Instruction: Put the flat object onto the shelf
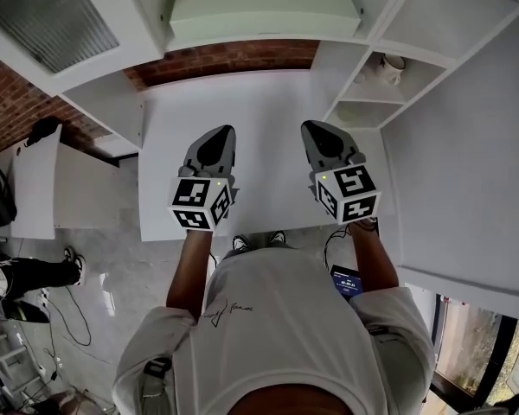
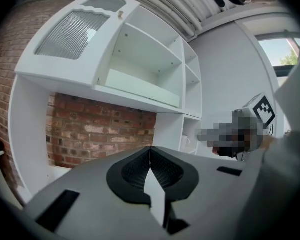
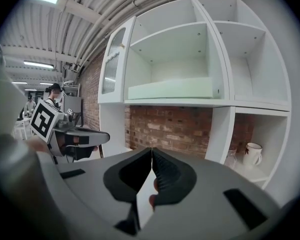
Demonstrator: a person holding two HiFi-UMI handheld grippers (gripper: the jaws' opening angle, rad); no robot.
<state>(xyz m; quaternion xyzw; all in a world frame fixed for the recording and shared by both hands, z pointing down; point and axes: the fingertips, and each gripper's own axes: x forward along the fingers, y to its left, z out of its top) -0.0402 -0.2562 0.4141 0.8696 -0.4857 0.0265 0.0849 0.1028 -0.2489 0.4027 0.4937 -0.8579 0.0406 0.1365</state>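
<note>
The pale green flat board (image 3: 170, 90) already lies on the white cabinet shelf (image 3: 165, 103), above the white desk (image 1: 259, 102). It looks stiff and light, and is best pinched at its front edge. The left tongs (image 1: 225, 135) and right tongs (image 1: 311, 130) are clenched on nothing.

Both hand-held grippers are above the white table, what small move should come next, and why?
Likely lower both to rest on the table: the left hand-held gripper and right hand-held gripper are shut with nothing between the jaws, and the pale green flat board already lies in the shelf, so nothing seems left to carry.
</note>
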